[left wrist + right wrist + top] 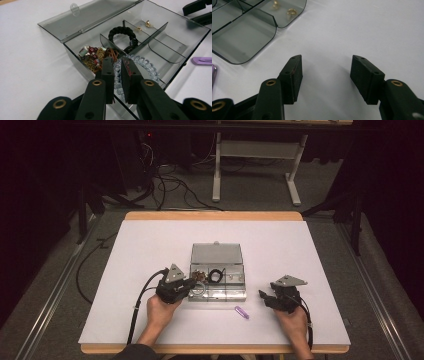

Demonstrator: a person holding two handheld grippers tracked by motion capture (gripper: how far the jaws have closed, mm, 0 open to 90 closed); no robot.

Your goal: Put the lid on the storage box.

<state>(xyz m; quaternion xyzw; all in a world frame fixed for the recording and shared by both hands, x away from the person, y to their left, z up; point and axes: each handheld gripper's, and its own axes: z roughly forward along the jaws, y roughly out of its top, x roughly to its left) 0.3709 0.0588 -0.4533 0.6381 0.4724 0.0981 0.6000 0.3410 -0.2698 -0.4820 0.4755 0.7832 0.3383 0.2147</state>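
- Left hand-held gripper (117, 68) poised over near-left corner of clear smoked plastic organiser box (218, 296); jaws narrowed to a small gap, tips over the clear beaded bracelet (147, 67).
- Cannot tell whether pads actually press on the bracelet; beads visible in the gap and either side of the jaws, no clean clamp seen.
- Bracelet lying in near-left compartment of the box, curled in a loop.
- Far-left compartment: heap of mixed charms and beads (93, 56), red, gold filigree, one white bead.
- Next compartment right: black braided cord bracelet (122, 33), leaning by the divider.
- Far-right compartment: two small gold earrings (143, 25), also seen from right gripper view (291, 11).
- Remaining near compartments on the right side hold nothing visible.
- Box lid (216, 254) swung fully open, lying flat on the far side.
- Box sitting mid-desk on white sheet over the desk (150, 250).
- Right hand-held gripper (325, 75) well right of the box, jaws spread wide, nothing between them, hovering just above bare white surface.
- Purple clip (242, 313) on the desk just near of the box's near-right corner, between the two grippers.
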